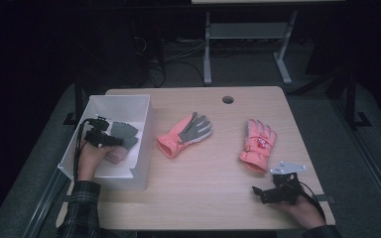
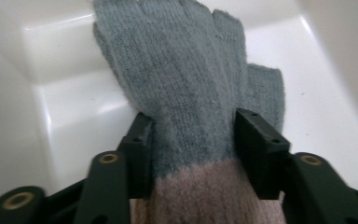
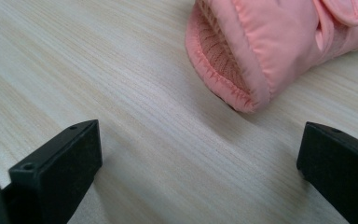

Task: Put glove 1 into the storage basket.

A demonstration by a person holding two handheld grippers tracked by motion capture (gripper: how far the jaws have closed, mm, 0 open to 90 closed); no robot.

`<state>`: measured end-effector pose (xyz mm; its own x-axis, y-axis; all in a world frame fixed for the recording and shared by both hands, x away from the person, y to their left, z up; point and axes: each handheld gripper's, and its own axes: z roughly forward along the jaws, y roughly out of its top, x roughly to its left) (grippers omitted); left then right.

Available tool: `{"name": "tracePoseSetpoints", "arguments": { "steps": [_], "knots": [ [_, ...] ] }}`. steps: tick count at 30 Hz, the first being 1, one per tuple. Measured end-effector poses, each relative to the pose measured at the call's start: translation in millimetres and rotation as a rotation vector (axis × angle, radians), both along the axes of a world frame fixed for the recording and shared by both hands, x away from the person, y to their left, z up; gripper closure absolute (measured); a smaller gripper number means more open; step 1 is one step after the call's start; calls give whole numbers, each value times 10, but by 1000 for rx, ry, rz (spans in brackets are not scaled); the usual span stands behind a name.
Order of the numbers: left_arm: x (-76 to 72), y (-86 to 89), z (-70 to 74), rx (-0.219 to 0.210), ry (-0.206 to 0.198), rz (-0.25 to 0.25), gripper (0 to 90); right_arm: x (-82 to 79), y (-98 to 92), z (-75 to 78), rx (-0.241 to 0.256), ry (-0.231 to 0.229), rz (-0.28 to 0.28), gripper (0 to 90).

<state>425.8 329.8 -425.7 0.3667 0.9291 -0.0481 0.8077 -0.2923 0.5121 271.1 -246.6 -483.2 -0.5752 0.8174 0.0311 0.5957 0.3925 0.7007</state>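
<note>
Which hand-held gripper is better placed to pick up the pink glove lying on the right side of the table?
The right hand-held gripper. Its jaws are open, with the pink glove just ahead of it. The left hand-held gripper is inside the white bin, its jaws around a grey knitted glove.

A light wooden table (image 1: 193, 188) carried a white bin (image 1: 141, 130) at its left, with two pink gloves (image 1: 183, 135) (image 1: 258, 145) lying apart mid-table.

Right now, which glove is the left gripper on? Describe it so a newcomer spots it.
Find the white bin at the table's left edge. Inside it, the left gripper clamps a knitted glove: grey with a dusty-pink cuff, unlike the two padded pink gloves lying on the tabletop.
</note>
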Motion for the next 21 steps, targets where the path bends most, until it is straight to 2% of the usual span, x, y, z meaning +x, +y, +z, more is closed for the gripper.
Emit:
{"name": "tracePoseSetpoints", "arguments": {
  "steps": [2, 3, 10, 18, 21],
  "knots": [
    [3, -13, -1, 11, 4, 1, 419, -1, 0, 0, 0, 1, 0, 0],
    [0, -27, 3, 18, 4, 9, 366, -1, 0, 0, 0, 1, 0, 0],
    [-23, -62, 82, 19, -2, 13, 229, -1, -1, 0, 0, 0, 0, 0],
    [-86, -70, 289, -16, -59, -9, 185, -1, 0, 0, 0, 1, 0, 0],
    [-136, -77, 438, -37, -95, -26, 181, -1, -1, 0, 0, 0, 0, 0]
  ]
}}
